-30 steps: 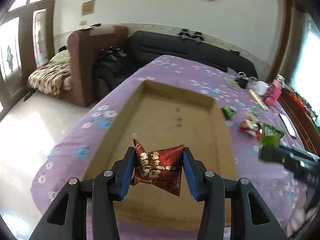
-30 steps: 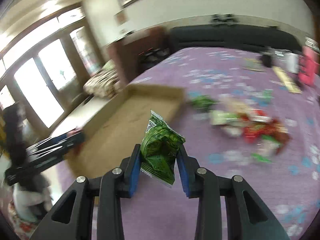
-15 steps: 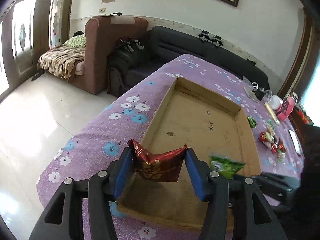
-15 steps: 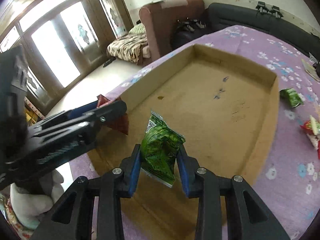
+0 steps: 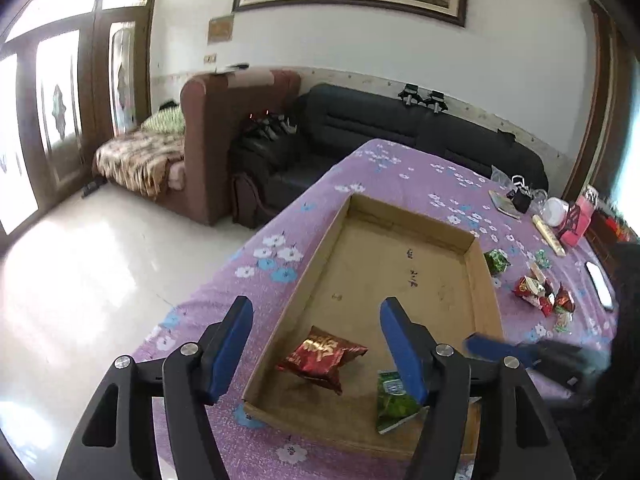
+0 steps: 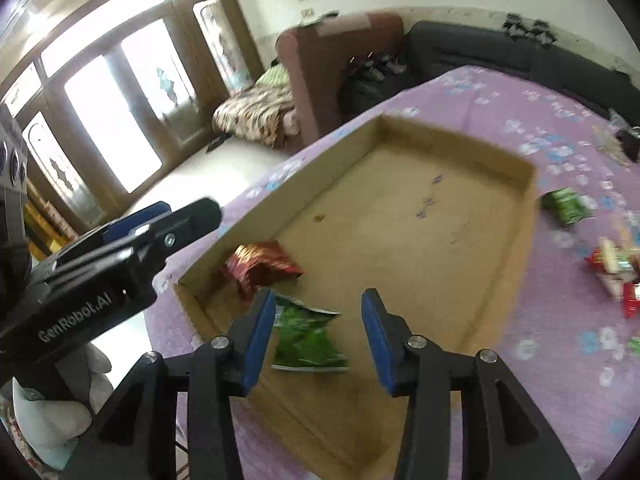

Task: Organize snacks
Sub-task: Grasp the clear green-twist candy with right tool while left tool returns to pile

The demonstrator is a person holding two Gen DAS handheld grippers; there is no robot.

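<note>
A shallow cardboard box [image 5: 482,280] [image 6: 524,216] lies on the purple flowered tablecloth. A red snack packet [image 5: 322,354] [image 6: 260,266] and a green snack packet [image 5: 394,402] [image 6: 306,336] lie inside its near end. My left gripper [image 5: 320,344] is open and empty above the near left part of the box. My right gripper [image 6: 318,332] is open and empty above the green packet. Several loose red and green snacks [image 5: 536,292] [image 6: 612,268] lie on the cloth right of the box.
The table [image 5: 400,168] ends at a drop to the tiled floor on the left. A dark sofa [image 5: 400,128] and a brown armchair [image 5: 236,128] stand beyond it. A phone [image 5: 598,284], a pink object [image 5: 576,220] and small items sit at the far right.
Both grippers have opened. The red packet left my left gripper and the green packet left my right gripper; both now lie in the box.
</note>
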